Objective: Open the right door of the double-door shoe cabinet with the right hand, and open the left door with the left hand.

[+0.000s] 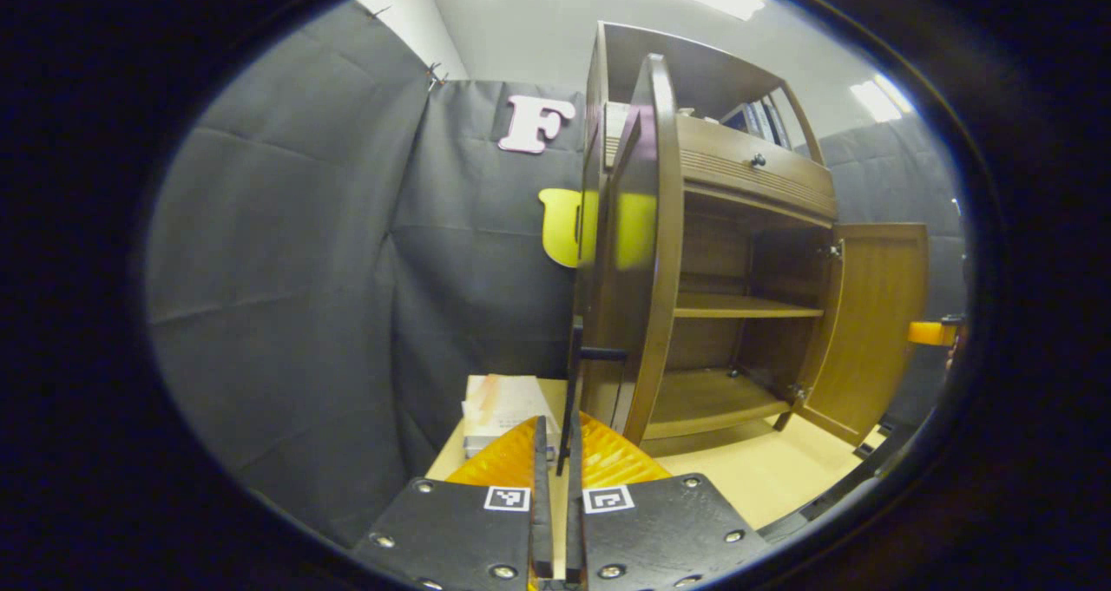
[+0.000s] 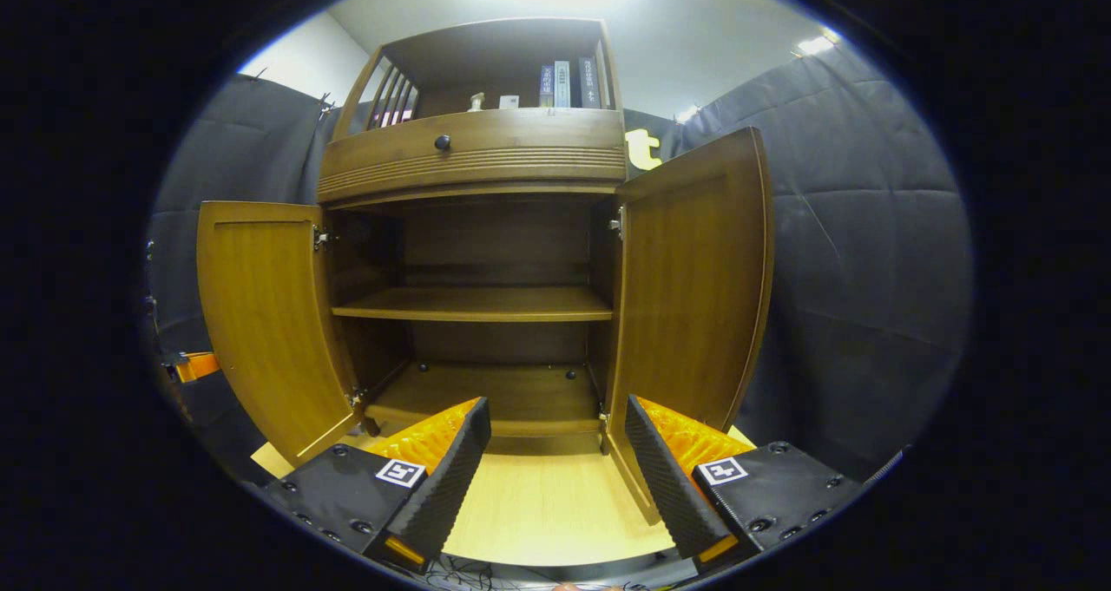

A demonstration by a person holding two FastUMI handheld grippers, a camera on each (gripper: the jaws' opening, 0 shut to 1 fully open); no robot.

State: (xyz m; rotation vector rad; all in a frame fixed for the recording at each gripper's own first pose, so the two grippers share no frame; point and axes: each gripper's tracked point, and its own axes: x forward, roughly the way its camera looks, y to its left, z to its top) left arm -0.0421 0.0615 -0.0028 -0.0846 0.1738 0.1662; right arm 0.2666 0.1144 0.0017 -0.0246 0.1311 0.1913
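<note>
Closed on the left door's handle [image 1: 573, 391], the left gripper [image 1: 555, 487] fills the bottom centre of its view, with that door [image 1: 638, 252] edge-on above. Right gripper [image 2: 551, 461] stands wide, holding nothing, low in its view before the cabinet [image 2: 486, 161]. Both doors stand open; the right door [image 2: 694, 287] is at centre right. Inner shelves [image 2: 477, 303] are bare; books [image 2: 568, 83] stand in the top bay.

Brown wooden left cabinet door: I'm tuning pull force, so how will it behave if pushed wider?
The brown wooden left door probably swings as one rigid panel about its metal hinges, without flexing. Its thick edge suggests it is fairly heavy. The thin black handle, pinched in the left gripper, may slip if tugged sideways.
</note>
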